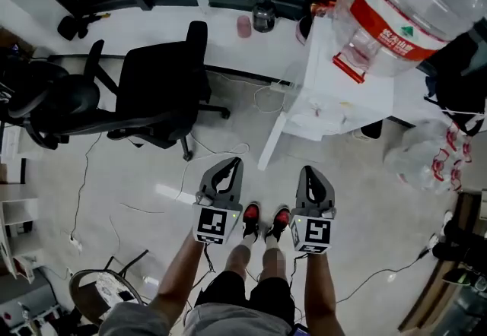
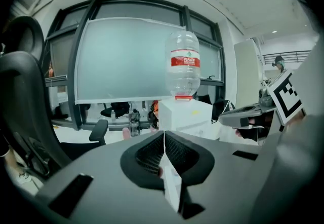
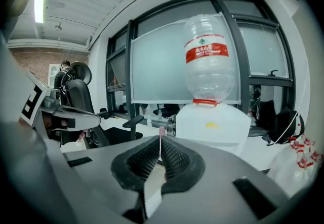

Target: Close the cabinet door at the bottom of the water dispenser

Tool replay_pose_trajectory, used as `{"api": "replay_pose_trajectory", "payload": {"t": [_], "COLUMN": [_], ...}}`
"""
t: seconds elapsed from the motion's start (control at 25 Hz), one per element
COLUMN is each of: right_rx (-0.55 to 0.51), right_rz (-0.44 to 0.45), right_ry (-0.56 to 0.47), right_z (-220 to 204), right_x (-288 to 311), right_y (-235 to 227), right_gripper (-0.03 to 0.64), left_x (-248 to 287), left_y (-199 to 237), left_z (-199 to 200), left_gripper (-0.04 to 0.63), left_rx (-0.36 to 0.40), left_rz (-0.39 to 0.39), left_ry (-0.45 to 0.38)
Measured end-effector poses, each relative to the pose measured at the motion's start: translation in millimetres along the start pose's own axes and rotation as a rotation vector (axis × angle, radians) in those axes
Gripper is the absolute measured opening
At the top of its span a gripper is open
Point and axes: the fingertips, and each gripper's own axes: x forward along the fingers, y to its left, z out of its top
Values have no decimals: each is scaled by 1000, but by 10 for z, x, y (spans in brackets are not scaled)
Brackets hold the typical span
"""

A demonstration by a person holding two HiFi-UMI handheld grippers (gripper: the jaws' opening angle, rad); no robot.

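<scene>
step: reach door (image 1: pixel 272 141) | jaws: left gripper (image 1: pixel 230 165) and right gripper (image 1: pixel 311 172) both pressed together, empty | door: seemingly swung open at dispenser (image 1: pixel 342 91) foot, ahead-right, well apart from both | how: go low, press outer face near free edge, push evenly till flush

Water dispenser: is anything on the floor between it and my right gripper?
No: head view shows bare floor between the right gripper and the water dispenser; a cable lies further left.
</scene>
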Motion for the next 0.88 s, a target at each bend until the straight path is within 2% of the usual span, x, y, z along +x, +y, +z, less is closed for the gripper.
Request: {"api": "replay_pose_trajectory", "payload": {"t": [0.28,0.56,0.88], "right_rx": [42,38,43], "right_rz": [46,96,132], "right_ry": [97,195,275], "right_z": [-876,-1808,-2708], "right_x": [459,881,1260], "right_y": [39,140,302], "right_gripper": [21,21,21], "left_x": [316,585,845], "left_y": [77,180,246], "left_z": [-824,-1654,-2603], "left_gripper": [27,28,27], "left_rx": [-46,-76,-94], "left_rz": [26,44,31], "left_ry": [72,133,184]}}
